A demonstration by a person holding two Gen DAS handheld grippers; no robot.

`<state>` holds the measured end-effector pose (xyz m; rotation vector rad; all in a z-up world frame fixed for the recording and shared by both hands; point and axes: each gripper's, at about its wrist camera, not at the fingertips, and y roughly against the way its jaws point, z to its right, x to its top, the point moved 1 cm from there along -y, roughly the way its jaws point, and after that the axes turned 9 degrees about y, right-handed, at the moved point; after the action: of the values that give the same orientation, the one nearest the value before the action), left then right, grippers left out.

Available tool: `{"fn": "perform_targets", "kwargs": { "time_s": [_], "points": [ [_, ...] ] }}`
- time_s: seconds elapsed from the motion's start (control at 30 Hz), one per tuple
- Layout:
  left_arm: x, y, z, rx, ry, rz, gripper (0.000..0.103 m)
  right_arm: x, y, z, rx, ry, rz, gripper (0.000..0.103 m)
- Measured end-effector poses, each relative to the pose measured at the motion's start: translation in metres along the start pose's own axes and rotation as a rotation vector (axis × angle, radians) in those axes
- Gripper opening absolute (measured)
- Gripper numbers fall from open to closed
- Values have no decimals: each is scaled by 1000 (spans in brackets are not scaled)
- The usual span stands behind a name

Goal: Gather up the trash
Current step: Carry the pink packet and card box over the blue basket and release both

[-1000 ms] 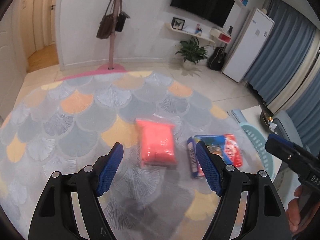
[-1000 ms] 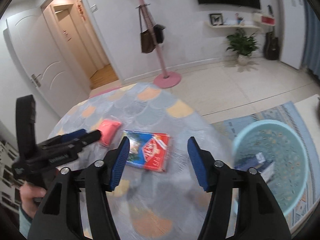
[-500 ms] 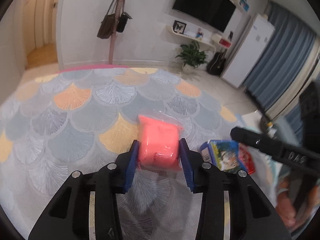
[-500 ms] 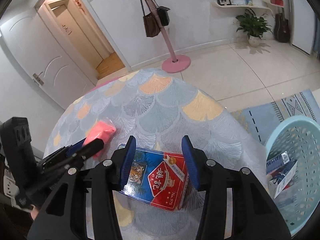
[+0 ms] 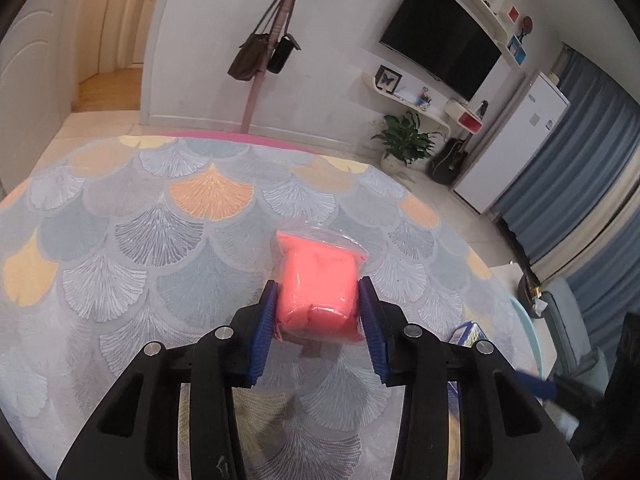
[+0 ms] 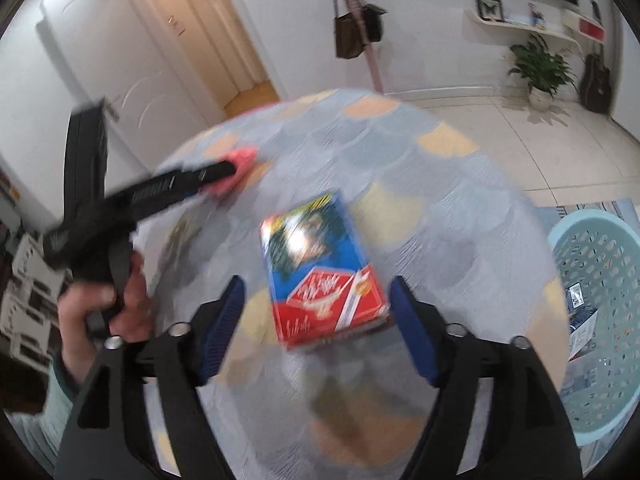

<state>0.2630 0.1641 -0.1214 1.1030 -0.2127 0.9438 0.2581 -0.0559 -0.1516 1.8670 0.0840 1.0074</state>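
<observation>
Left gripper clamps pink bagged pack for binning. Right gripper gapes around red-blue box, left of teal basket, unpinched.

Cloth: scalloped fan pattern in grey, orange and yellow, covering the round table in front of me.
Coat stand: pink pole past the far edge, a brown bag and a black bag hanging on it.
TV: dark, on the wall to my right.
Plant: potted, on the floor under a shelf.
Guitar: dark, probably leaning by the fridge.
Curtains: blue.
Door: white, beside an open hallway.
</observation>
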Motion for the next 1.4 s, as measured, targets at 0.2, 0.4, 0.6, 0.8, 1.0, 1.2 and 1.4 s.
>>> {"fn": "perform_targets", "kwargs": {
  "time_s": [0.2, 0.4, 0.6, 0.8, 1.0, 1.2, 1.4],
  "points": [
    [-3, 3, 7, 6, -37, 19, 39, -1, -14, -24, -174, 45, 7, 76],
    [-4, 12, 20, -33, -70, 41, 39, 2, -5, -31, -262, 81, 40, 61],
    [-13, 26, 66, -118, -166, 54, 39, 4, 60, -7, -375, 32, 165, 60],
    [-29, 36, 147, -224, -295, 46, 39, -10, 123, 51, -479, -108, 247, 60],
    [-59, 16, 221, -305, -401, -21, 39, -36, 153, 121, -507, -317, 248, 60],
    [-93, -35, 259, -337, -417, -168, 39, -75, 142, 188, -497, -569, 172, 60],
    [-116, -79, 269, -297, -439, -276, 39, -104, 124, 220, -504, -666, 117, 62]
  ]
}}
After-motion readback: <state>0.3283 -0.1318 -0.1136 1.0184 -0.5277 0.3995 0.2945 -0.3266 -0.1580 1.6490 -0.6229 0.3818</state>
